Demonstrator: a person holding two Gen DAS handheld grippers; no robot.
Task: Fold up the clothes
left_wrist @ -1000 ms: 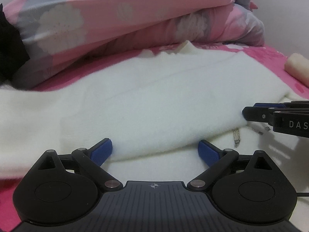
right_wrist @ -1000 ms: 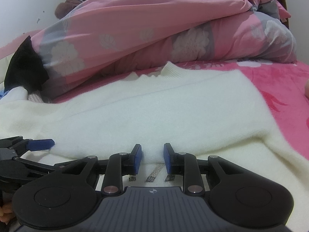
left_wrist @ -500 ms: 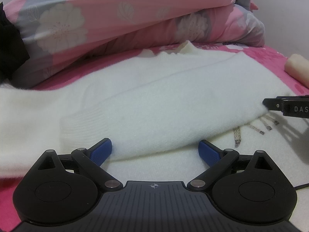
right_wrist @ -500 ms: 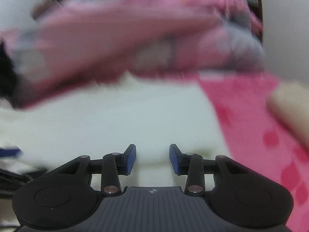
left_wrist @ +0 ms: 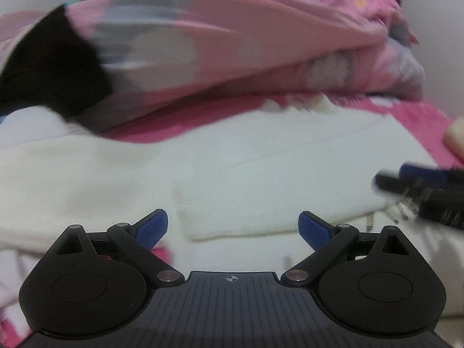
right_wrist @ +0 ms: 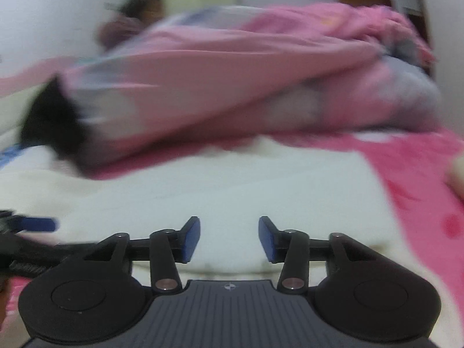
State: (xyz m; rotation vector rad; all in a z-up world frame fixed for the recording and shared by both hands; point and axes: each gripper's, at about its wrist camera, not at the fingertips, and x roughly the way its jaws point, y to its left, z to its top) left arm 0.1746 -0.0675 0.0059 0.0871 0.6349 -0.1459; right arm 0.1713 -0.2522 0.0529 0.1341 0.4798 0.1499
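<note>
A white fluffy sweater (left_wrist: 261, 159) lies spread on the pink bed, and one sleeve is folded across its body. The sleeve's ribbed cuff (left_wrist: 226, 220) ends just ahead of my left gripper (left_wrist: 233, 227). That gripper stands wide open above the fabric with nothing between its pads. My right gripper (right_wrist: 229, 237) hovers over the sweater (right_wrist: 232, 179) near its lower right part. Its jaws are opening and nothing is gripped between them. Each gripper shows blurred in the other's view: the right gripper (left_wrist: 420, 185) at the right edge, the left gripper (right_wrist: 29, 223) at the left edge.
A bulky pink floral duvet (left_wrist: 232, 43) is piled behind the sweater, with a black garment (left_wrist: 52, 66) at its left end. A person (right_wrist: 139, 8) lies at the far back. A cream object (left_wrist: 455, 139) sits at the right edge on the pink sheet (right_wrist: 420, 174).
Both grippers have lifted and drawn back from the sweater. The right jaws have spread from nearly shut to apart. The left view has shifted, so the cuff now lies in front of it.
</note>
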